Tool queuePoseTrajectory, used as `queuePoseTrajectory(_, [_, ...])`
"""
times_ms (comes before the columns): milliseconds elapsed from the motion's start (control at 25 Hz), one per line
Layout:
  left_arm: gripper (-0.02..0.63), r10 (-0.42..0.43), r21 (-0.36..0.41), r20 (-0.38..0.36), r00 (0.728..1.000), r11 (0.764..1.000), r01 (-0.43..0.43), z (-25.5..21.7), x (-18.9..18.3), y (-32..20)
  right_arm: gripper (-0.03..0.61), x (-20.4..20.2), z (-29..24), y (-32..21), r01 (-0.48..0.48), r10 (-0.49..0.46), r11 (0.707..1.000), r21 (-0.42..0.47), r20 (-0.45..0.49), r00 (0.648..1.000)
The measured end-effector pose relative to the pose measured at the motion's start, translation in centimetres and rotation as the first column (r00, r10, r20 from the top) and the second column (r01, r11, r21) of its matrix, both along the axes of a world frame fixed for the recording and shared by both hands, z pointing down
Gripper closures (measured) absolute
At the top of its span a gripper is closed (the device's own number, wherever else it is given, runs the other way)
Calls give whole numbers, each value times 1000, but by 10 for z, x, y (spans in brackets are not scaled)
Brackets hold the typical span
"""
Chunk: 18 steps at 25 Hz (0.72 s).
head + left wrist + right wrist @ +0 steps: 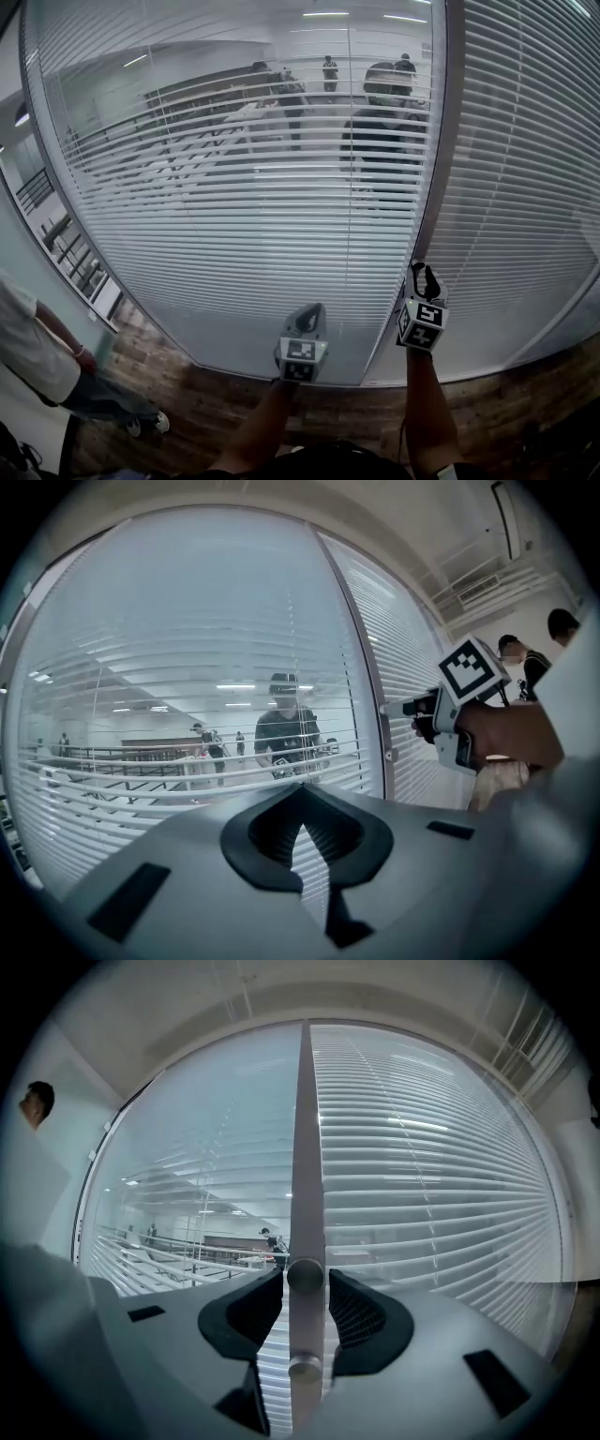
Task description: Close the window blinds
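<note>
White slat blinds hang behind the glass of the left pane (234,187) and the right pane (525,187). The left pane's slats are tilted enough to see the hall beyond; the right pane's look denser. A grey mullion (436,169) divides the panes. My right gripper (424,272) is at that mullion, open, with a round metal knob (305,1275) between its jaws and a thin gap on each side. A second knob (304,1367) sits lower on the mullion (305,1147). My left gripper (309,314) hangs before the left pane, shut and holding nothing.
A person in a white shirt (37,356) stands at the lower left. A brick-patterned ledge (234,403) runs under the window. More people (525,658) stand to the right of my right gripper (398,708). Figures show through the glass.
</note>
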<state>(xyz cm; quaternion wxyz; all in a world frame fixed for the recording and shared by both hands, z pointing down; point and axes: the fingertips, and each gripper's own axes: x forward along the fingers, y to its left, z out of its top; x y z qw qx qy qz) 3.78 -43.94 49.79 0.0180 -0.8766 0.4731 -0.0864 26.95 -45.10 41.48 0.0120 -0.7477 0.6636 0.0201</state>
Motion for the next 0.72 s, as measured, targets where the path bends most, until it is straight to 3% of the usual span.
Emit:
queuePoseTrajectory(280, [612,-8,-45,-12,1000,999,8,3,0,0,447,7,10,-16,27,-27,999,-28,0,1000])
queuePoseTrajectory(480, [612,-7,0,3,1000,1000,7,6,-1,-5,451,5,7,-12,26,-26,1000,-16,19,999])
queuePoseTrajectory(640, [612,-8,67,-34,999,998,11,15,-3,-15,453,3,8,-11,31,-31,999,-21,-11,999])
queuePoseTrajectory(720, [612,-8,33,-19,1000,999,9,19,-4,-11,453,5,10,-12,33,-34,999,-30,-59,998])
